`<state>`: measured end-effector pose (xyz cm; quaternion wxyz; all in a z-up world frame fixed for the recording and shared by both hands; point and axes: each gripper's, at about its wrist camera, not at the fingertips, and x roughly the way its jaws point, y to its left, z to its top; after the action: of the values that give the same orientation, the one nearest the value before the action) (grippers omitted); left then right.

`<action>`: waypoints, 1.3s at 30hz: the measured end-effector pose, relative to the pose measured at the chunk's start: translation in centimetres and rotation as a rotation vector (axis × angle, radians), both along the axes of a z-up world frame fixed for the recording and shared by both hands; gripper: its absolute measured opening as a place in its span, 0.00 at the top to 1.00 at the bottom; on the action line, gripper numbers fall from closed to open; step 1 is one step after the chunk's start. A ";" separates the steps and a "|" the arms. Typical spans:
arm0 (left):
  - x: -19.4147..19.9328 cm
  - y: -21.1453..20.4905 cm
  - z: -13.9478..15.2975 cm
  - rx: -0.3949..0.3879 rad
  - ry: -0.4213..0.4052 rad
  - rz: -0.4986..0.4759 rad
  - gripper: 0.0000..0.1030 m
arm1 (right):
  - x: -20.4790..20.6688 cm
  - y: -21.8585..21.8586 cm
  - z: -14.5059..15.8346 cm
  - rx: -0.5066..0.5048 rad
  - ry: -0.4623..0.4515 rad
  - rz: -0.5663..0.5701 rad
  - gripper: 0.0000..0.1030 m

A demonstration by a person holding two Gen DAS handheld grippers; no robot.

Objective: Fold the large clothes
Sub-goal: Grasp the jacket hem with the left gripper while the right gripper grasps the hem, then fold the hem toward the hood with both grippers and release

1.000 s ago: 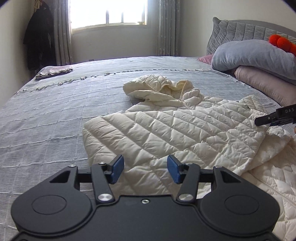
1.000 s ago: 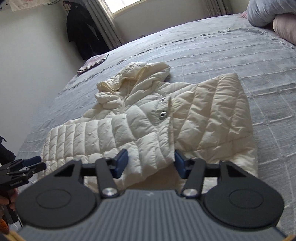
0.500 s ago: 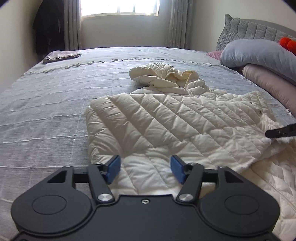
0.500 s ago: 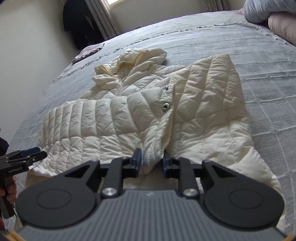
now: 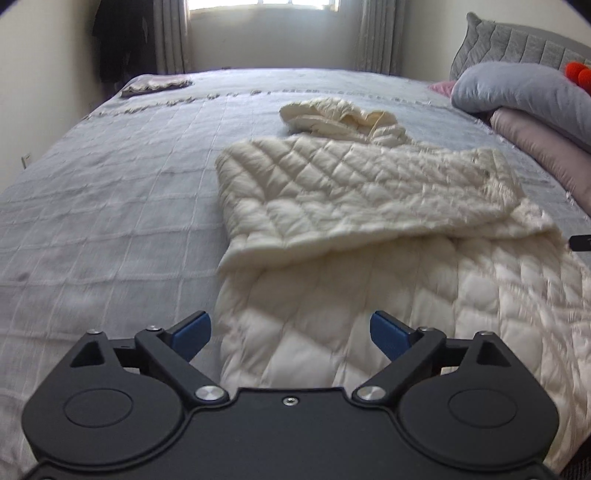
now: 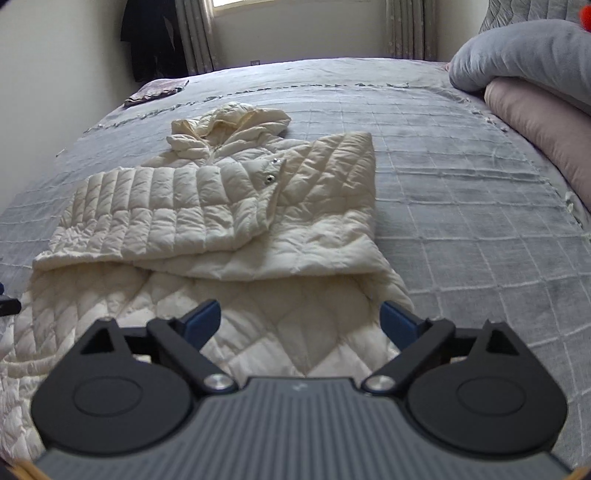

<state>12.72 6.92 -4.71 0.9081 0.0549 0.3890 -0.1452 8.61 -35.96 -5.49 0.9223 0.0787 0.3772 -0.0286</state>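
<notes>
One cream quilted jacket [image 5: 362, 192] is lying on the grey bedspread [image 5: 110, 206], toward the near side of the bed, with its hood [image 6: 236, 122] bunched up at the far end, pointing toward the window [image 5: 262, 3]. Both side panels are lying folded inward over the body, and in the right wrist view two metal snaps [image 6: 270, 178] are showing on the upper flap. The lower part of the jacket is spreading flat toward the cameras, its pale lining facing up.

Over that near hem the left gripper [image 5: 291, 332] is hovering with its jaws opening wide; the blue fingertips [image 5: 194, 330] are sitting apart above the fabric and nothing is being pinched between them. The right gripper [image 6: 301, 321] is doing the same over the hem's other side, jaws opening, with its blue pads [image 6: 400, 320] clear of the cloth and holding nothing. A dark tip of the other tool is peeking in at the edge of each view.

Farther out, a grey pillow [image 5: 524, 92] is resting on a pink one [image 5: 546, 147] at the right, against a padded grey headboard [image 5: 517, 44]. A small folded cloth [image 6: 157, 90] is lying near the far left corner of the bed, and dark clothing [image 6: 153, 37] is hanging by the curtain [image 6: 194, 35].
</notes>
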 end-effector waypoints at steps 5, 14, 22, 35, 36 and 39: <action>-2.3 2.8 -1.3 -0.079 0.149 0.013 0.10 | -4.1 -2.6 -1.4 0.058 0.046 -0.048 0.09; -5.3 4.1 -3.7 -0.237 0.302 0.004 0.34 | -7.9 -4.3 -5.1 0.205 0.144 -0.028 0.56; -6.2 3.0 -2.2 -0.121 0.235 -0.043 0.80 | -8.5 -4.3 -4.2 0.161 0.106 -0.042 0.85; -4.5 3.1 1.0 -0.021 0.129 -0.023 0.33 | -5.1 -3.3 -0.1 -0.022 0.134 -0.038 0.30; -3.7 3.0 1.6 -0.023 0.129 -0.022 0.33 | -4.4 -3.4 0.7 -0.014 0.121 -0.030 0.24; -1.1 2.3 3.8 -0.005 0.108 -0.014 0.15 | -1.7 -3.3 3.2 0.000 0.102 -0.001 0.16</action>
<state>11.62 9.26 -0.95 0.8849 0.0474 0.4366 -0.1551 6.90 -39.21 -2.30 0.9018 0.0773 0.4239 -0.0331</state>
